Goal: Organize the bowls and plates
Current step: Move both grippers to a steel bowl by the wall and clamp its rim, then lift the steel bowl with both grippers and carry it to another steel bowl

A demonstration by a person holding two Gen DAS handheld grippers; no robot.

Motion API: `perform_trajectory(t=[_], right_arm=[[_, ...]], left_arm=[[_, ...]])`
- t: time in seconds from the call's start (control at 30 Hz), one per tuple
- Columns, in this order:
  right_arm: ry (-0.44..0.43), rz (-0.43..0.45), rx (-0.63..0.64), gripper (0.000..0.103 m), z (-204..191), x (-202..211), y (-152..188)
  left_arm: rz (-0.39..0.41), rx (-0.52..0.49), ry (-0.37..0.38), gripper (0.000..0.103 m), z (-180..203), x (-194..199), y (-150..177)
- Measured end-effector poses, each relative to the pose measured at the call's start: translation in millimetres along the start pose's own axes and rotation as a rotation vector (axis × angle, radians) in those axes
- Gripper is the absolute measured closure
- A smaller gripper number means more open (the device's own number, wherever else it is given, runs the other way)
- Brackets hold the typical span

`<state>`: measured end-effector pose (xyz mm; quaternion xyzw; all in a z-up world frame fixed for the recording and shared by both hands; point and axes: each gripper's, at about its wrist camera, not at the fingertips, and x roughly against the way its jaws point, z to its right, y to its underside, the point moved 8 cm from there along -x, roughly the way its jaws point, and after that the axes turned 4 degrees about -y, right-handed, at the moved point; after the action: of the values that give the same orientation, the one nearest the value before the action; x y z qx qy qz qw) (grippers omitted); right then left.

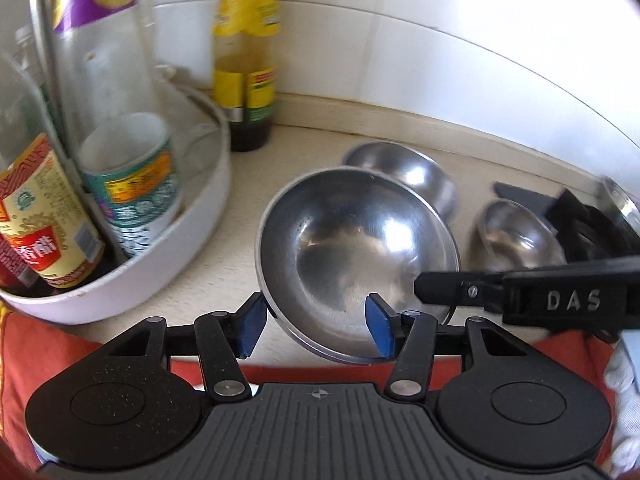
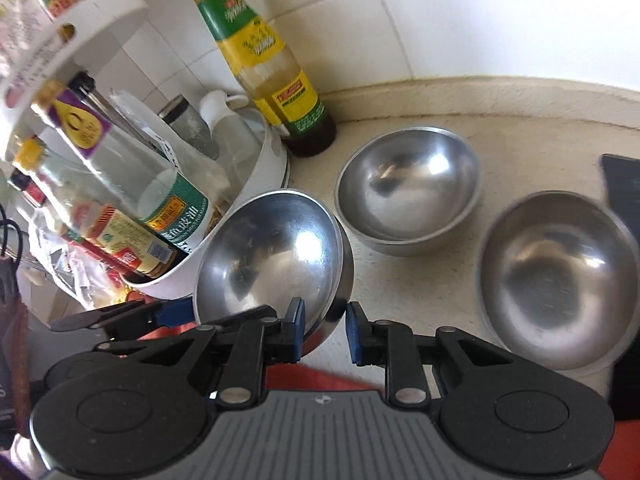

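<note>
Three steel bowls are on the beige counter. The nearest bowl is tilted on edge, also in the right wrist view. My left gripper is open, with the bowl's near rim between its blue pads, not clamped. My right gripper is open with the same bowl's right rim between its fingers; it enters the left wrist view from the right. A second bowl stands upright behind, a third to the right.
A white round rack of sauce bottles and jars stands at the left. A green-and-yellow bottle stands by the tiled wall. A dark flat object lies at the right edge. A red cloth lies at the counter's front.
</note>
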<state>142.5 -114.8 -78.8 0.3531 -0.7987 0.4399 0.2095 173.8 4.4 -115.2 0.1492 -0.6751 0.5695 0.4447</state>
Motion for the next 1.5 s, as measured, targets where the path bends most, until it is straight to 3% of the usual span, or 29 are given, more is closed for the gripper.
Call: perform_trajectory(t=[0.17,0.43,0.67,0.77,1.2,1.5], right_arm=[[0.016,0.028,-0.025,0.078,12,37,14],[0.045,-0.036,-0.102,0.078,38,74,68],[0.060,-0.083,-0.155,0.078,53,73,99],[0.059,-0.075,-0.151,0.078,55,71,107],[0.058,0.000,-0.129,0.077,55,100,96],[0.100,0.099,-0.131,0.076,71,122,54]], left_arm=[[0.001,-0.044,0.058,0.042,30,15,13],[-0.045,-0.139,0.120,0.041,74,33,56],[-0.139,-0.147,0.129,0.041,82,18,91],[-0.133,-0.145,0.123,0.041,84,17,97],[-0.051,-0.122,0.076,0.041,65,45,78],[0.053,-0.112,0.059,0.039,67,56,28]])
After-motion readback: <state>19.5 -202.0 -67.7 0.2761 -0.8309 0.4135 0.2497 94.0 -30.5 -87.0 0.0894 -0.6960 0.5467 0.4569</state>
